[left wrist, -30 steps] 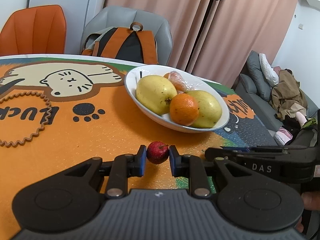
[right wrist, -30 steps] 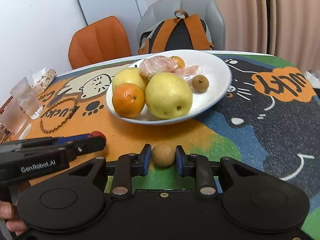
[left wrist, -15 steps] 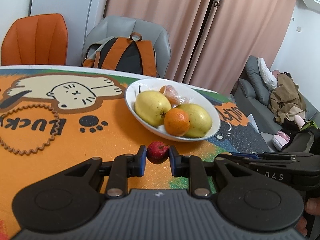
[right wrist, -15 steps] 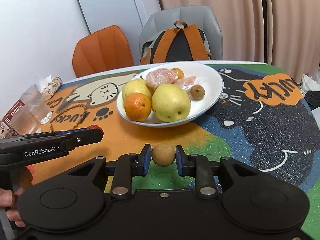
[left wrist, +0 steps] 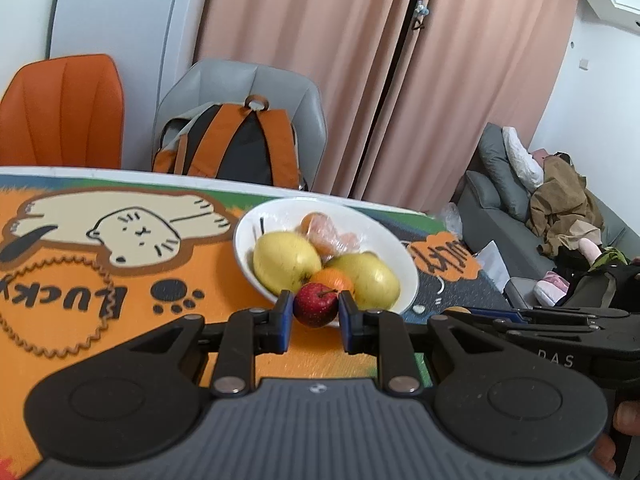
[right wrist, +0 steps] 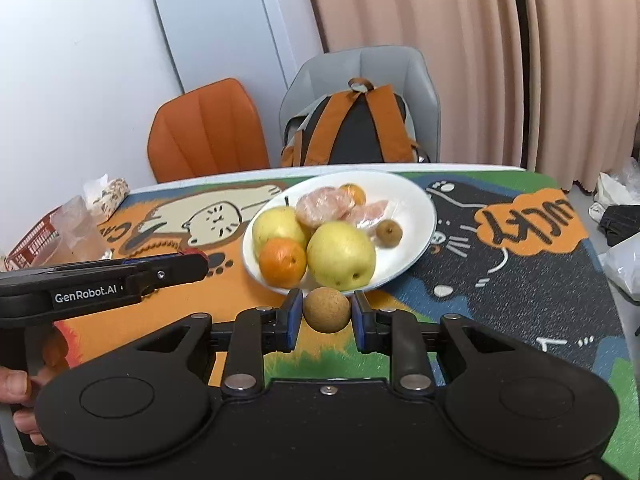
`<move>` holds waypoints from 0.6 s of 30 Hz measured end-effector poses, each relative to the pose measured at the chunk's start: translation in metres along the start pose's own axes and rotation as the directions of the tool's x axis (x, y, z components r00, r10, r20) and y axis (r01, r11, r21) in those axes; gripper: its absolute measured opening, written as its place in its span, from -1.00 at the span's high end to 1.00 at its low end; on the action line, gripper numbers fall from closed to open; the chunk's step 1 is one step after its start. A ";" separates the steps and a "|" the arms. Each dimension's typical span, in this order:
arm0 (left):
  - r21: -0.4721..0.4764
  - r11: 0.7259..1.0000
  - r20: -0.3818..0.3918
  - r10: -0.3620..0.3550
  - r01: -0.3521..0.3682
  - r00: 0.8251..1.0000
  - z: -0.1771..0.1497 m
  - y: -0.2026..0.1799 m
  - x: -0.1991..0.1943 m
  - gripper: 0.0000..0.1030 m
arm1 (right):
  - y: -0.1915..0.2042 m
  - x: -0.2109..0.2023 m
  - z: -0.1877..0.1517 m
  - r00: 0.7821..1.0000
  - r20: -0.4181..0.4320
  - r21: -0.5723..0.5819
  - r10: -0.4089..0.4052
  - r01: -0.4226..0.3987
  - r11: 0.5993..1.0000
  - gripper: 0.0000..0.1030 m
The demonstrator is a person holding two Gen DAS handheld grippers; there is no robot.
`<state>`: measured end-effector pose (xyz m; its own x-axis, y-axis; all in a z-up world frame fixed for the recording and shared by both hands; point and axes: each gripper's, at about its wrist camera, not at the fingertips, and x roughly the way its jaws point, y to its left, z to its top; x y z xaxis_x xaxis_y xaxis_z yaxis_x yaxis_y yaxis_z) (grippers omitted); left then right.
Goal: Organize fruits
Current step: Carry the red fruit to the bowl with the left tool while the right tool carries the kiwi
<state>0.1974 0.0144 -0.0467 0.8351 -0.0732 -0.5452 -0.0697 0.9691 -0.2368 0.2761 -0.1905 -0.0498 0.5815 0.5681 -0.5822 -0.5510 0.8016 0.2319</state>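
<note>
A small red apple was clamped between the pads of the left tool, at lower centre of the left view — in front of the white bowl. A round brown fruit was gripped likewise by the right tool, just below the bowl's near rim. Two yellow pears, an orange and wrapped pieces were seen in the bowl on the cartoon-printed worktop.

1. The room is bright with soft, even light.
2. Shadows are faint.
3. Both pictures bend at the edges, so the curtains curve.
4. Dark corners show.
5. The table mat looks slightly blurry.
</note>
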 end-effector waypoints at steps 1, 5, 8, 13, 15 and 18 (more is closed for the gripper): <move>0.003 1.000 0.002 0.000 0.000 1.000 0.002 -0.001 0.000 0.57 | -0.001 0.000 0.002 1.000 0.004 -0.001 -0.001 0.001 1.000 0.52; 0.016 1.000 0.004 -0.003 0.003 1.000 0.010 -0.001 0.004 0.57 | -0.004 0.004 0.009 1.000 0.009 0.000 0.002 -0.002 1.000 0.52; 0.030 1.000 0.006 -0.003 0.003 1.000 0.016 -0.002 0.006 0.57 | -0.006 0.008 0.015 1.000 0.011 -0.001 -0.003 0.003 1.000 0.52; 0.038 0.999 0.006 -0.002 0.002 1.000 0.025 -0.002 0.014 0.57 | -0.015 0.016 0.024 1.000 0.017 0.008 -0.013 0.013 1.000 0.52; 0.041 0.999 0.005 -0.003 0.003 1.000 0.028 -0.002 0.018 0.57 | -0.018 0.019 0.027 1.000 0.019 0.012 -0.020 0.019 1.000 0.52; 0.043 0.999 0.006 -0.003 0.003 1.000 0.032 -0.002 0.021 0.57 | -0.023 0.024 0.034 1.000 0.020 0.016 -0.024 0.023 1.000 0.52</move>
<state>0.2329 0.0185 -0.0317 0.8387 -0.0747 -0.5394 -0.0439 0.9780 -0.2038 0.3231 -0.1886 -0.0426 0.6063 0.5526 -0.5719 -0.5278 0.8175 0.2303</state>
